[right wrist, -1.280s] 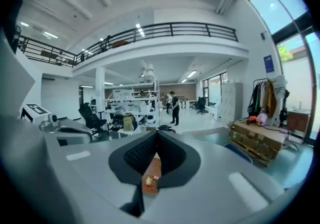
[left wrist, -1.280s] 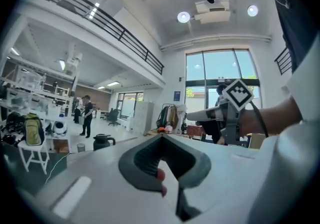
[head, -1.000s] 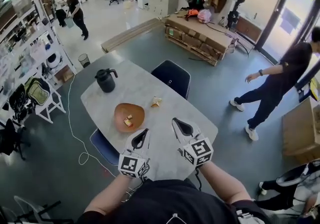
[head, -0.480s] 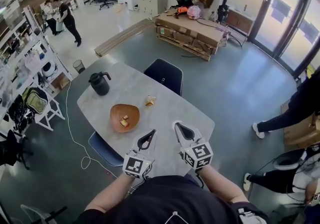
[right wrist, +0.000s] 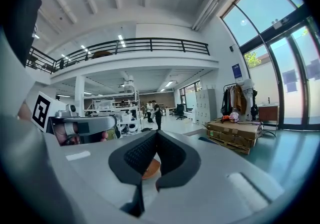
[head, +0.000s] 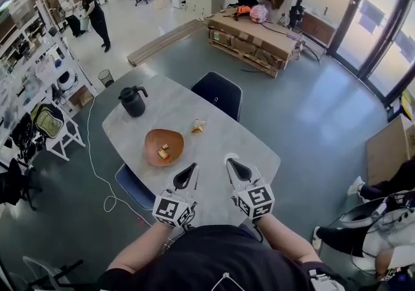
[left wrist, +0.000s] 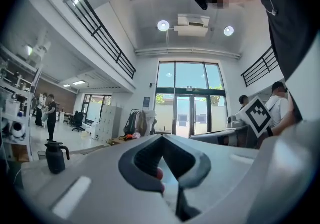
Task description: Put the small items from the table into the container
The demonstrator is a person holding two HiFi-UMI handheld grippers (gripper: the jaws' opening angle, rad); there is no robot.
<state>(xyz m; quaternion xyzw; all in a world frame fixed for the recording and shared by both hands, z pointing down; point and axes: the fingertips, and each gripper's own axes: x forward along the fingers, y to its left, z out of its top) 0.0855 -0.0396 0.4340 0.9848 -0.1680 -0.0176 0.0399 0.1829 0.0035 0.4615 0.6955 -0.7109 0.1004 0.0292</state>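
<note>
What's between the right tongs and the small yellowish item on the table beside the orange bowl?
Only bare tabletop, seen in the head view, lies between the right tongs and the small yellowish item.

Head view looks steeply down on the table [head: 220, 144]; both gripper views look level across it.

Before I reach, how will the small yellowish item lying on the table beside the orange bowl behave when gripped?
The small item looks tiny and wrapper-like, so it is probably light and a little crushable. On the smooth table it may skid when nudged. Its irregular shape suggests it won't roll, though detail is limited.
</note>
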